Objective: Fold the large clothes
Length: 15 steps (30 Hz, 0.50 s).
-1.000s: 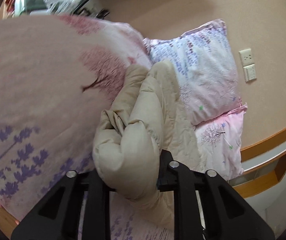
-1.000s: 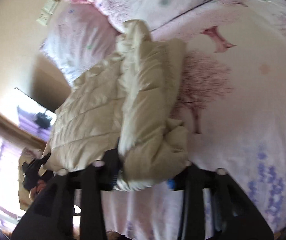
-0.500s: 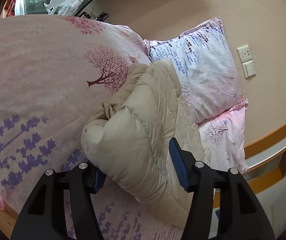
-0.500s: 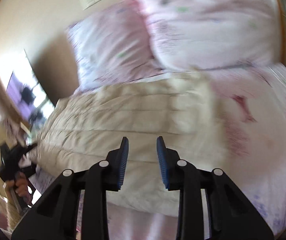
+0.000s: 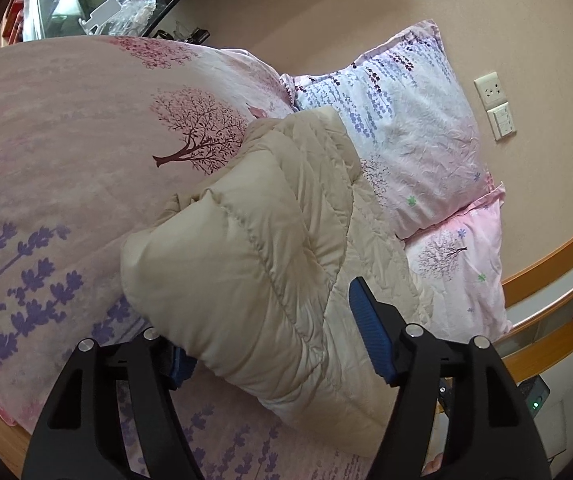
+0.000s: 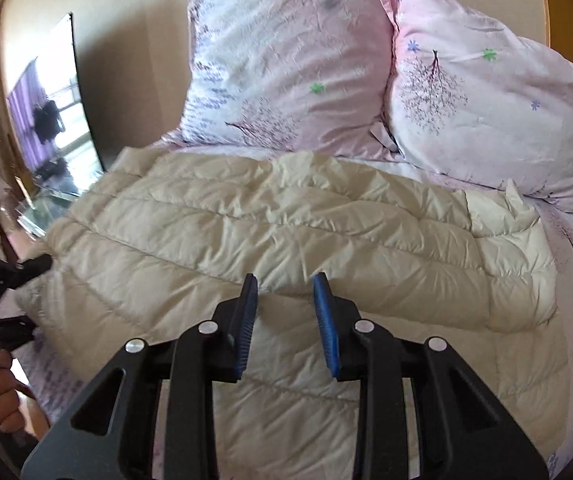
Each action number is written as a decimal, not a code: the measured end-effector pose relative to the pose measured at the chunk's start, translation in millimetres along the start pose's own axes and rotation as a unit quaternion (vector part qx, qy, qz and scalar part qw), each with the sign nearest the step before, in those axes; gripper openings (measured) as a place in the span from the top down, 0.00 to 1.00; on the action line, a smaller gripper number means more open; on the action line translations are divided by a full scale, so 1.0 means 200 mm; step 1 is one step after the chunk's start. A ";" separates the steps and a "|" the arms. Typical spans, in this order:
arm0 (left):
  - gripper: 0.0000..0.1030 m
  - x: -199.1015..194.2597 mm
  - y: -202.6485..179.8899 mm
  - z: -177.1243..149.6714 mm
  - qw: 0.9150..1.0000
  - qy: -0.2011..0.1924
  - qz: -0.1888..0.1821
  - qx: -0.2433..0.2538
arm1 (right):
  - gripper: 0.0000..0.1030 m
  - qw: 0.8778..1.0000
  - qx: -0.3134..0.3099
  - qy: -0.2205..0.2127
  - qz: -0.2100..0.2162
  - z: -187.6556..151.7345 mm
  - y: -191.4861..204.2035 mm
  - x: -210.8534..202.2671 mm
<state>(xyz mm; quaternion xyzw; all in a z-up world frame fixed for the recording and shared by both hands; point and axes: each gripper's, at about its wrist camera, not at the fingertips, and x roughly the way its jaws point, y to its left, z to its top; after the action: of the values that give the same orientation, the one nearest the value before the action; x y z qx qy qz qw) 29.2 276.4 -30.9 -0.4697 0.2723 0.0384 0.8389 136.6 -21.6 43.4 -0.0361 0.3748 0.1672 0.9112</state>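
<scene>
Left wrist: left tool (image 5: 270, 344) wide open around beige jacket (image 5: 254, 256) fold; right tool (image 6: 286, 320) parted, empty, above it.

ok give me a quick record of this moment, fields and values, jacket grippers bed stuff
garment: beige puffy jacket, lying on the bed with one part folded over its top
surface: bedspread, pink with tree and lavender print
left gripper: open, jaws on either side of the jacket's folded end
right gripper: open, over the jacket, gripping nothing
pillows: two at the head of the bed, a pale purple-print pillow and a pink pillow
wall: socket and switch plate
</scene>
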 end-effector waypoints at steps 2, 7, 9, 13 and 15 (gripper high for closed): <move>0.34 0.01 -0.01 0.00 1.000 -0.002 0.008 0.007 | 0.69 1.000 -0.006 0.021 -0.013 -0.01 0.01 0.07; 0.38 0.05 -0.01 0.02 1.000 -0.004 0.014 0.008 | 0.69 0.999 -0.016 0.045 -0.025 -0.07 0.03 0.17; 0.43 0.06 -0.01 0.03 1.000 -0.003 0.012 0.004 | 0.69 0.998 -0.021 0.048 -0.028 -0.08 0.04 0.18; 0.54 0.07 -0.02 0.04 1.000 -0.007 0.010 0.005 | 0.69 0.998 -0.023 0.053 -0.032 -0.10 0.05 0.19; 0.64 0.06 -0.03 0.04 1.000 -0.012 0.004 0.009 | 0.69 0.998 -0.027 0.052 -0.036 -0.11 0.06 0.19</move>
<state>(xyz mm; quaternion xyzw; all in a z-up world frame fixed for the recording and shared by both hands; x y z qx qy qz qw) 44.8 277.3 -28.2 -0.4605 0.2646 0.0448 0.8461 144.6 -4.5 1.9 -0.0827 0.4153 0.1427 0.8946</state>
